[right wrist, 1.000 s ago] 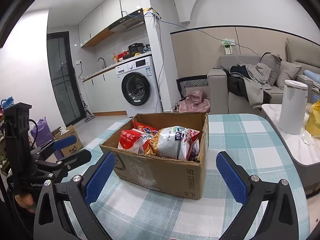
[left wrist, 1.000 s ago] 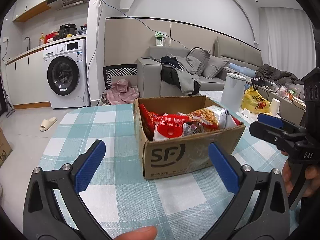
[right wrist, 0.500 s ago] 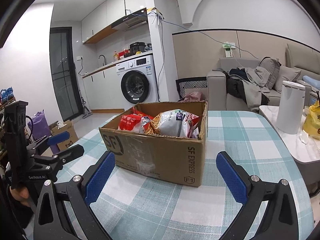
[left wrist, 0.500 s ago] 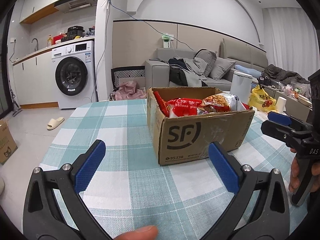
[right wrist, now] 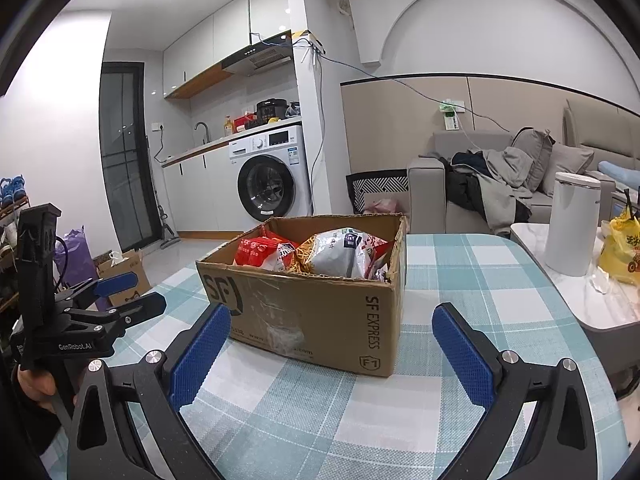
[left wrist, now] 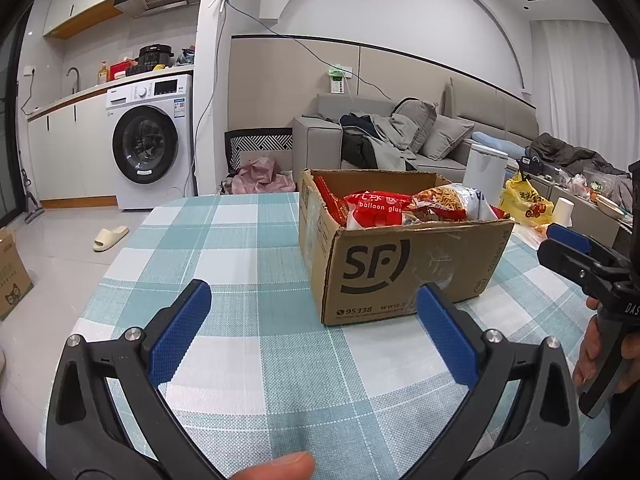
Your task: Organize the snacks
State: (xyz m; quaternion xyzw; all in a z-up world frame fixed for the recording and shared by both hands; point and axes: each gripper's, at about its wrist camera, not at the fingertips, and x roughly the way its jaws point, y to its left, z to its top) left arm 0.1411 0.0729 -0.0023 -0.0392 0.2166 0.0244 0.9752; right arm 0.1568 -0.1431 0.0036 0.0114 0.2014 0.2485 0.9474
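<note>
An open cardboard SF box (left wrist: 404, 264) (right wrist: 320, 312) stands on the table with the teal checked cloth (left wrist: 248, 248) (right wrist: 460, 264). It holds several snack bags, among them a red bag (left wrist: 376, 208) (right wrist: 256, 250) and a noodle-snack bag (left wrist: 448, 198) (right wrist: 340, 252). My left gripper (left wrist: 312, 308) is open and empty, low over the cloth in front of the box's near left corner. My right gripper (right wrist: 332, 332) is open and empty, low in front of the box's near side. Each gripper shows at the edge of the other's view.
A white cylindrical bin (right wrist: 572, 224) and a yellow bag (right wrist: 624, 252) stand on a side table to the right. A sofa with clothes (left wrist: 384, 144), a washing machine (left wrist: 148, 144) and a small carton on the floor (left wrist: 12, 272) lie beyond the table.
Both grippers have dropped lower and pulled back a little from the box, so I see its sides more than its inside. Both stay open and empty.
</note>
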